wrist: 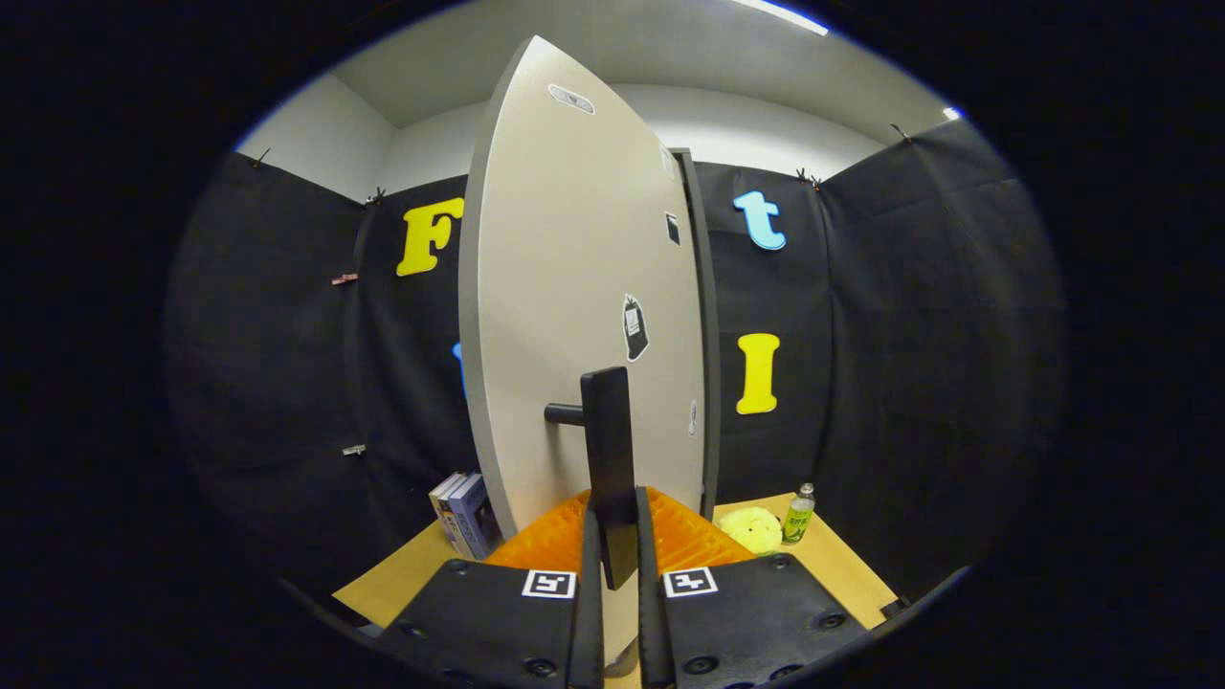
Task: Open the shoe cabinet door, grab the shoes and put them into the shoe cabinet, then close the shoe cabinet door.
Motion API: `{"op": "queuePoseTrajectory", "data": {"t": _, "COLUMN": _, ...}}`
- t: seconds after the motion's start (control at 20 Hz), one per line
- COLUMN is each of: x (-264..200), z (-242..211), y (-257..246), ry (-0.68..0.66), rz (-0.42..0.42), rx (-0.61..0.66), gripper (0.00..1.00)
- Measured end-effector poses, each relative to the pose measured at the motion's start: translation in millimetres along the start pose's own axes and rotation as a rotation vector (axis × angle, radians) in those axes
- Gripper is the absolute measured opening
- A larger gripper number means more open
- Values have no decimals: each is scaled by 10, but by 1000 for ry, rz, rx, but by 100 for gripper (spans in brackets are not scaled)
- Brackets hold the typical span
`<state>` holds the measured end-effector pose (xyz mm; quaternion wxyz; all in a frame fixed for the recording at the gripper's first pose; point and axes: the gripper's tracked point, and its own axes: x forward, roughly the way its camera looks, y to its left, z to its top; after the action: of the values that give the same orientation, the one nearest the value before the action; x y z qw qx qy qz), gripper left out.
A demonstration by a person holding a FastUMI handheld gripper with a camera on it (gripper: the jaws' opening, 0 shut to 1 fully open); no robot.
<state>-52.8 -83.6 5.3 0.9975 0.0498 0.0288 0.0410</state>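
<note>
1. The shoe cabinet door point(574, 316), a pale panel, is standing swung out from the cabinet's dark frame point(706, 335), with its face turned toward the camera and its free edge to the left.
2. A dark vertical handle point(609, 450) is sticking out from the door's lower part on a short round peg point(565, 414).
3. The claw point(612, 550) is clamping on that handle: both fingers are pressing its lower end from either side, with the handle's tip hanging down between them.
4. A few small stickers are showing on the door face, one point(634, 327) just above the handle.
5. An orange ribbed mat point(684, 536) is lying on the counter point(842, 565) at the foot of the door, just beyond the fingers.
6. To the right of the mat, a yellow plush toy point(752, 529) is sitting on the counter, with a small green bottle point(798, 514) standing upright just beside it.
7. To the left of the door's lower edge, two books point(465, 514) are standing upright side by side.
8. Black cloth is hanging behind everything as the booth's wall point(919, 364).
</note>
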Motion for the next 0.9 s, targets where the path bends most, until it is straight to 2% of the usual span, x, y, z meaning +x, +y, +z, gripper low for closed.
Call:
{"op": "queuePoseTrajectory", "data": {"t": 0.5, "x": 65, "z": 98, "y": -588, "ry": 0, "rz": -17, "rx": 11, "gripper": 16}}
{"op": "queuePoseTrajectory", "data": {"t": 0.6, "x": 55, "z": 114, "y": -779, "ry": -11, "rz": -33, "rx": 23, "gripper": 13}}
{"op": "queuePoseTrajectory", "data": {"t": 0.75, "x": 7, "z": 133, "y": -1084, "ry": -24, "rz": -77, "rx": 10, "gripper": 13}}
{"op": "queuePoseTrajectory", "data": {"t": 0.9, "x": -32, "z": 134, "y": -1141, "ry": -14, "rz": -67, "rx": 24, "gripper": 13}}
